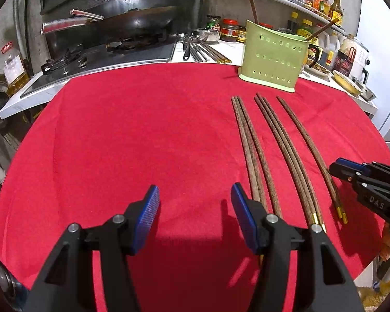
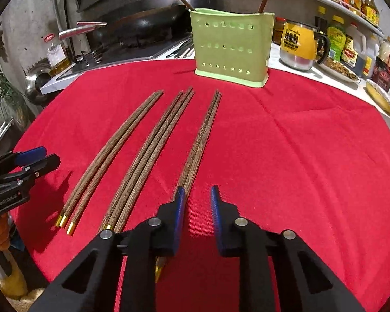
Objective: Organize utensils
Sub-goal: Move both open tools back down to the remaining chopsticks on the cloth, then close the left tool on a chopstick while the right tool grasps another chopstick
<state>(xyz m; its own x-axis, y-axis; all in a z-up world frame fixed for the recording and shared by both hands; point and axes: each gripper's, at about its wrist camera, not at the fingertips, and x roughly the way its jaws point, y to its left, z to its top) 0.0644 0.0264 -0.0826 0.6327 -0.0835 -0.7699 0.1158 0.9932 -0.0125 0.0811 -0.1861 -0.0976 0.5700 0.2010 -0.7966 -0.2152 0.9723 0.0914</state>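
long brown wooden chopsticks [image 2: 132,140] with gold tips: light, stiff, slippery, pinch mid-shaft | left gripper [image 1: 195,208] agape, empty | right gripper [image 2: 197,202] narrowed, gripping nothing | green perforated plastic holder [image 2: 231,46] waits

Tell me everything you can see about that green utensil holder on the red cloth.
The green utensil holder is a pale green, plastic-looking box, wider than deep, with rounded corners and a flared base. Three rows of small round holes run across its front wall. It stands upright at the far edge of the red cloth, beyond the wooden chopsticks lying there, apart from them. Two chopsticks stand inside, leaning out at opposite ends; one shows a gold tip. Neither tool touches it.
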